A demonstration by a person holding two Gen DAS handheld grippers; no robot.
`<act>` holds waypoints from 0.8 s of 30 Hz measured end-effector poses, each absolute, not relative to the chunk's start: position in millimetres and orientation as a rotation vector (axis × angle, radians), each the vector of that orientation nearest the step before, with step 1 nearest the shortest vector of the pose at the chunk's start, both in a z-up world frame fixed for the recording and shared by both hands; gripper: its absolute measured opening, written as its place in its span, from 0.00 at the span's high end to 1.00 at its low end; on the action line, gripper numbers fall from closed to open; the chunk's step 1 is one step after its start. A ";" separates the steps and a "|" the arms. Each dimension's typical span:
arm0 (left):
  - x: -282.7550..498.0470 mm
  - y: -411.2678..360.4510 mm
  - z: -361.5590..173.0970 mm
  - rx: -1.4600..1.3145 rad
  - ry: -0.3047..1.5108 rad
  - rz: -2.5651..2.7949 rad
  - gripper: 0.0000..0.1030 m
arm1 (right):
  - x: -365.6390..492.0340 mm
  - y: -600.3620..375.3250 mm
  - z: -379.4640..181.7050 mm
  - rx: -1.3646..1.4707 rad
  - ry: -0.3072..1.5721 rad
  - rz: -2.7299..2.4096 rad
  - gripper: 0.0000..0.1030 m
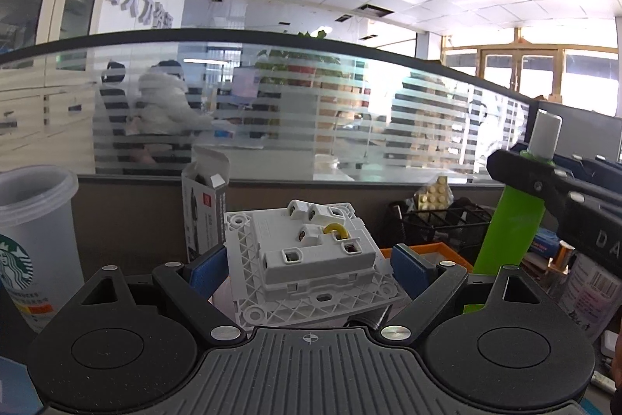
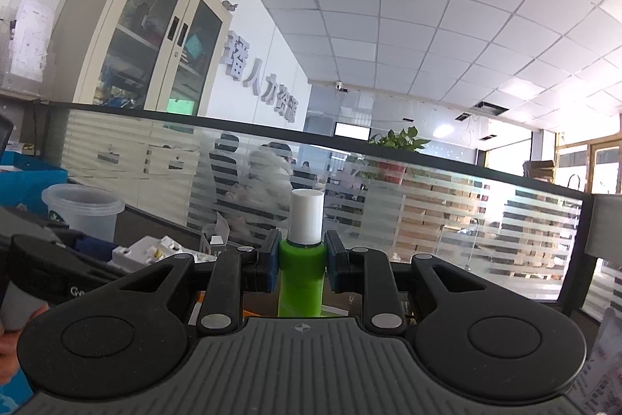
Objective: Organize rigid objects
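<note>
A frosted, striped glass partition [image 1: 311, 111] topped by a dark rail runs across the back of a cluttered office desk, with a person in a pale jacket [image 1: 167, 104] seated beyond it. On the desk's left side stands a translucent plastic cup with a green logo [image 1: 35, 240]; to the right sits a black wire-mesh organizer [image 1: 439, 224] with cream building bricks [image 1: 437, 195] in it. The left gripper [image 1: 311, 269] stands wide, its blue pads on either side of a white wall socket module [image 1: 311, 259], held back side up and tilted, with the pads at its edges. An open small carton [image 1: 204, 205] rises just behind it. The right gripper [image 2: 301, 265] is clamped on the neck of an upright green bottle with a white cap [image 2: 301, 271], held above the desk, right of the socket.
</note>
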State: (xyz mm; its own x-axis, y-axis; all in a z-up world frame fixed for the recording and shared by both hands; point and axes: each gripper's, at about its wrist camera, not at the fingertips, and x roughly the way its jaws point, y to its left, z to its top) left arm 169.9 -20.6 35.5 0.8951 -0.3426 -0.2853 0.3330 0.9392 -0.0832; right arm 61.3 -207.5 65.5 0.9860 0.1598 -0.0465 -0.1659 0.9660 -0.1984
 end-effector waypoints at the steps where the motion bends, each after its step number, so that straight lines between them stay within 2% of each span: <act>1: 173.0 -21.0 34.9 -0.033 0.304 -0.350 0.12 | 64.0 -207.5 65.9 -0.197 0.030 0.167 0.79; 24: 198.3 -27.0 21.2 -0.026 0.357 -0.322 0.12 | 126.2 -208.1 70.1 -0.061 0.064 0.189 0.79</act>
State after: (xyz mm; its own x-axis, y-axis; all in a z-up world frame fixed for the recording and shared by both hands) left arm 198.3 -27.0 21.2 0.8867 -0.3142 -0.3392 0.3050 0.9488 -0.0816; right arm 126.2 -208.1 70.1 0.9801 0.1859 -0.0694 -0.1898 0.9803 -0.0543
